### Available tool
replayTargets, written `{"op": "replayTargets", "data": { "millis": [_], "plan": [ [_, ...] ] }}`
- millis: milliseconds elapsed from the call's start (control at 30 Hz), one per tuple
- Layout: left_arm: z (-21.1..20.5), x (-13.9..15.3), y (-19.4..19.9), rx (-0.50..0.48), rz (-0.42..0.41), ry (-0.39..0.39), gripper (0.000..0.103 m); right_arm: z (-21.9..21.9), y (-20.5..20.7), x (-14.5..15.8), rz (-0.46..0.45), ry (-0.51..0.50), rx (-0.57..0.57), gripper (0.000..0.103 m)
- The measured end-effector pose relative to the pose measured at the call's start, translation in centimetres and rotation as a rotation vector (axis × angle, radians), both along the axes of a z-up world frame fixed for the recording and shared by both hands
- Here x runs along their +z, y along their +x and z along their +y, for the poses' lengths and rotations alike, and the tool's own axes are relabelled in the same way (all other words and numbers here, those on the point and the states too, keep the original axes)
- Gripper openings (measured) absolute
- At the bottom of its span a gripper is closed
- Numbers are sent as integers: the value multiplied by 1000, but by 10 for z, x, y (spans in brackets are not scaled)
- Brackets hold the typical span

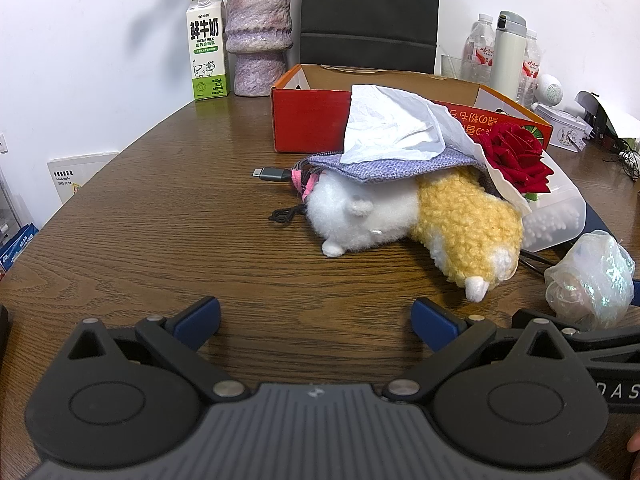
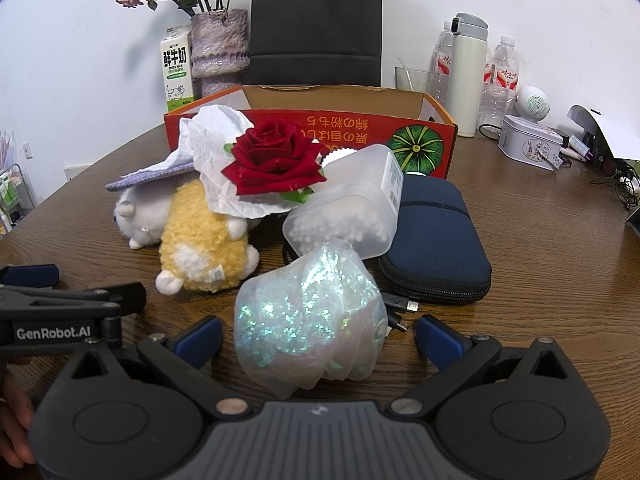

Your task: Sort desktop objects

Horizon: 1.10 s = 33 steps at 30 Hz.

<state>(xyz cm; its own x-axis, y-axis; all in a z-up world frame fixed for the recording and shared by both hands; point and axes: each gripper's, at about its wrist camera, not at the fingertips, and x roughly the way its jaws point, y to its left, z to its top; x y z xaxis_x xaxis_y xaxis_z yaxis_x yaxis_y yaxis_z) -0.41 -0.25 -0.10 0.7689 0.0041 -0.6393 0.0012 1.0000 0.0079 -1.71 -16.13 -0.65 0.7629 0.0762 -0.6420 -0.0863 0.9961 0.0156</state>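
A white and yellow plush toy lies on the wooden table, in front of an open red cardboard box. A purple cloth pouch, a white tissue and a red rose rest on top of the toy. My left gripper is open just above the table, short of the toy, with nothing between its fingers. My right gripper is open, and a shiny iridescent plastic bag stands between its spread fingers. Behind the bag lie a frosted tub of cotton swabs and a dark blue zip case.
A USB cable plug lies left of the pouch, and more cable ends sit by the bag. A milk carton, a vase, a black paper bag, bottles, a flask and a tin line the back.
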Motion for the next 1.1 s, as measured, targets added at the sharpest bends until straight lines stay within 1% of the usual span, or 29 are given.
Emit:
{"op": "replayTargets", "data": {
  "millis": [567,667,733,767,833,867,933,967,1033,1067,1100],
  "plan": [
    [-2,1,-1,-1,0,1,103,1,-4,0,1,-6,7,103],
    [-1,2,-11,-37,-10,12,103,0,-8,1,9,-6,41,103],
    [-1,6,-19,-72,-47,12,103,-3,-16,4,17,-8,58,98],
    [-2,9,-23,-82,-73,15,103,-5,-22,6,3,-5,62,93],
    [-3,16,-27,-91,-117,16,103,-8,-31,12,-29,-12,82,89],
    [-3,20,-27,-99,-138,12,103,-7,-33,16,-50,-27,89,81],
    [-5,26,-24,-119,-162,-18,103,-3,-33,19,-88,-61,95,61],
    [-6,30,-23,-131,-168,-47,103,-1,-31,19,-94,-76,98,44],
    [-8,34,-19,-155,-163,-95,102,2,-28,20,-94,-97,99,43],
    [-10,38,-17,-166,-174,-115,101,1,-30,22,-107,-91,100,43],
    [-13,41,-15,-171,-193,-120,99,-2,-33,25,-118,-78,103,43]
  ]
}}
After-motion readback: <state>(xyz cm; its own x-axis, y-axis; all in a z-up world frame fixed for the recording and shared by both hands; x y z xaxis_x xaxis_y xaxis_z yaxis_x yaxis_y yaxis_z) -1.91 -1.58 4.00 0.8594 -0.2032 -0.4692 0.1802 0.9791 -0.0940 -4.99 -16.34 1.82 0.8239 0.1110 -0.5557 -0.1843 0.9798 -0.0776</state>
